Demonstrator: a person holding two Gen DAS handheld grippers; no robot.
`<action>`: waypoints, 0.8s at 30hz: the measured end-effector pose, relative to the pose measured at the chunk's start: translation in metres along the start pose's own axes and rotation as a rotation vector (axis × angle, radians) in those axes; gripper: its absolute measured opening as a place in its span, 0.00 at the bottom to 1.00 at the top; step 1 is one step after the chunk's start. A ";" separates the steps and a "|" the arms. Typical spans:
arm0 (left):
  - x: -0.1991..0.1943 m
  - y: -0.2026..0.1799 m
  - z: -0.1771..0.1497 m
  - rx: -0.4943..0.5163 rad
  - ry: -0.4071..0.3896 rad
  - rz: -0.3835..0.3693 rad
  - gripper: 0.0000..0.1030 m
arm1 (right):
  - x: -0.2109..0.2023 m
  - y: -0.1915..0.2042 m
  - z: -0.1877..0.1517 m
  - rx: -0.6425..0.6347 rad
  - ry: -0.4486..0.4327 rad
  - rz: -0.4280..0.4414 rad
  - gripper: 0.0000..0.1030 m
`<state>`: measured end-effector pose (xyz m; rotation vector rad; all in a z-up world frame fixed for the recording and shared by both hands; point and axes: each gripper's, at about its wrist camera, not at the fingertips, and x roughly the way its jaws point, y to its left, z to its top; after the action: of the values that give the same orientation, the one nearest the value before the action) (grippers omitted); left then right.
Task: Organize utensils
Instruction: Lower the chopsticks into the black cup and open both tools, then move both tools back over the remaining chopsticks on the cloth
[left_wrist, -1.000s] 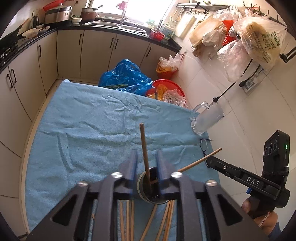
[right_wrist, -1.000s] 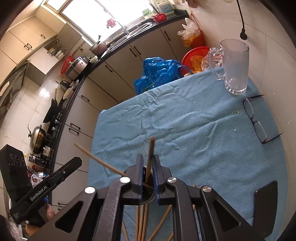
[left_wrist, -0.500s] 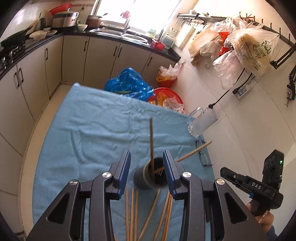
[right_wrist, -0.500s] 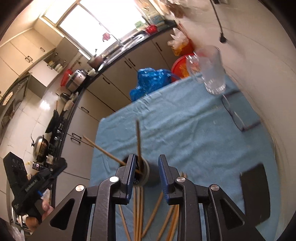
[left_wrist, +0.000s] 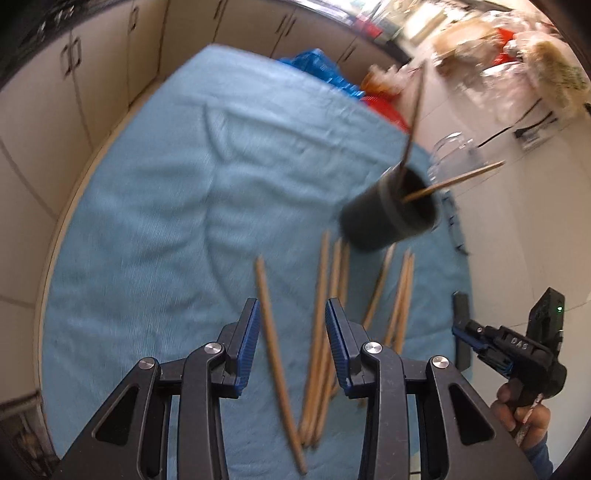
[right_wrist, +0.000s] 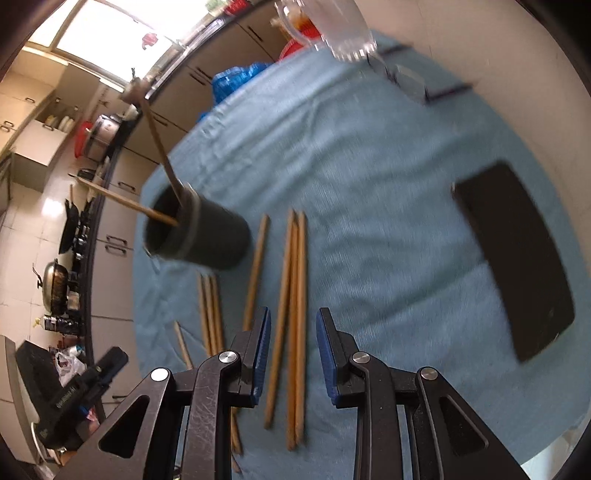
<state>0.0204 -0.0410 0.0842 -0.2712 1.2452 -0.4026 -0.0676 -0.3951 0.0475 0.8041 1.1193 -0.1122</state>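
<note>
On a blue cloth (left_wrist: 155, 206) we see a dark cup (left_wrist: 391, 210) with two chopsticks standing in it. Loose chopsticks (right_wrist: 293, 314) lie flat just beside the cup. Our left gripper (left_wrist: 291, 347) and right gripper (right_wrist: 293, 354) hang over those sticks, jaws parted and grasping nothing, with sticks showing between them.

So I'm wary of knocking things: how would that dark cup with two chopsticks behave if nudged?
The dark cup looks tall and narrow, so probably tippy. Its two chopsticks lean far past the rim, likely shifting or tugging it over. The blue cloth may grip its base.
</note>
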 end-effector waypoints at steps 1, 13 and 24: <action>0.004 0.005 -0.005 -0.009 0.016 0.001 0.34 | 0.004 -0.001 -0.003 0.005 0.013 -0.005 0.27; 0.033 0.014 -0.020 -0.035 0.091 0.014 0.34 | 0.009 0.000 -0.015 0.002 0.037 -0.024 0.27; 0.059 0.010 -0.018 -0.028 0.121 0.063 0.34 | 0.009 -0.009 -0.012 0.018 0.045 -0.029 0.27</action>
<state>0.0202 -0.0576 0.0244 -0.2341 1.3752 -0.3514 -0.0771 -0.3916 0.0328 0.8103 1.1738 -0.1296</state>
